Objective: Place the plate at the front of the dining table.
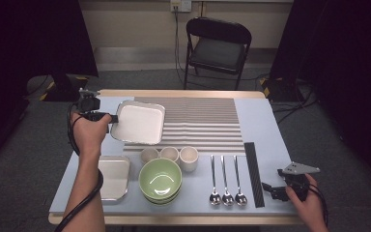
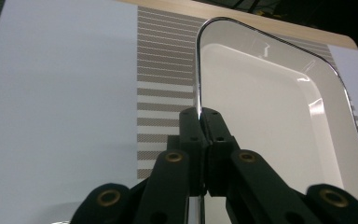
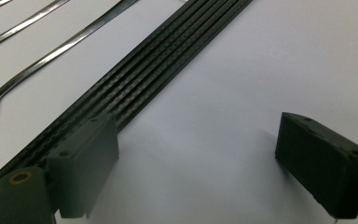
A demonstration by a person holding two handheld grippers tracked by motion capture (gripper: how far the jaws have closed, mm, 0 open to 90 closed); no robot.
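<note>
Two trays on the table; one is in hand. Left gripper [image 1: 107,117] has its jaws closed tight on the thin rim of the white square tray [image 1: 139,122], pinching the edge at the tray's 9 o'clock side; in the left gripper view the pads [image 2: 192,125] meet on the chrome lip [image 2: 198,70]. Tray sits over the 10 o'clock corner of the striped placemat [image 1: 198,123], its near-left corner overhanging the mat. Whether it is lifted or resting flat I cannot tell.

Right gripper [image 1: 270,189] rests at 4 o'clock on the table, jaws wide apart and holding nothing, just beside the black ribbed strip [image 3: 158,65].

Progress, judged: tray placement appears under way, not finished. Second tray [image 1: 113,176], green bowls [image 1: 160,180], three cups [image 1: 170,155] and three spoons [image 1: 227,180] sit lined up along the near edge, seemingly unplaced.

Orientation: tray is near-square, open face up, slightly rotated clockwise; longer axis roughly 9-to-3.
</note>
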